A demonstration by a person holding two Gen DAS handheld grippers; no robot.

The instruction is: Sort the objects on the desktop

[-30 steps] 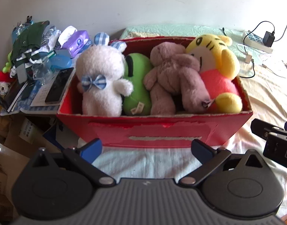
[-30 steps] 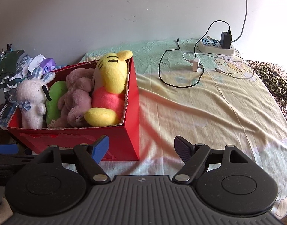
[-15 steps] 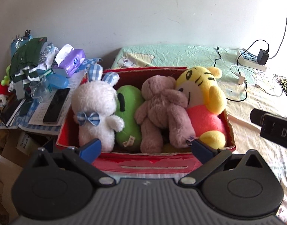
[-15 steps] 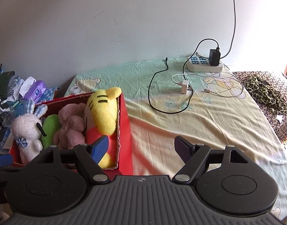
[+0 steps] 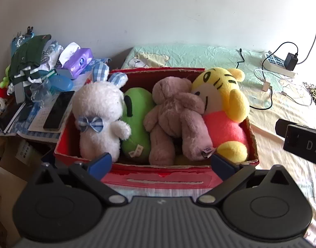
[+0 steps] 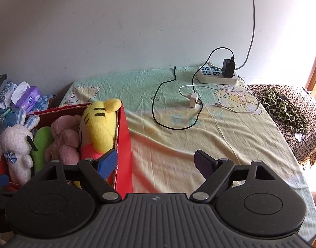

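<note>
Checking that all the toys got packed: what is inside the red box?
The red box holds four plush toys in a row: a white bunny, a green plush, a brown bear and a yellow tiger. They cover the box floor, so anything beneath is hidden.

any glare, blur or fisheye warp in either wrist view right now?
Left wrist: strong barrel warp with dark corners; sunlight washes out the sheet at right; the plush toys in the red box are sharp. Right wrist: same warp, with the wall cable bowed; glare blows out the lower right edge, and the box throws a reddish shadow on the sheet. No motion blur in either.
</note>
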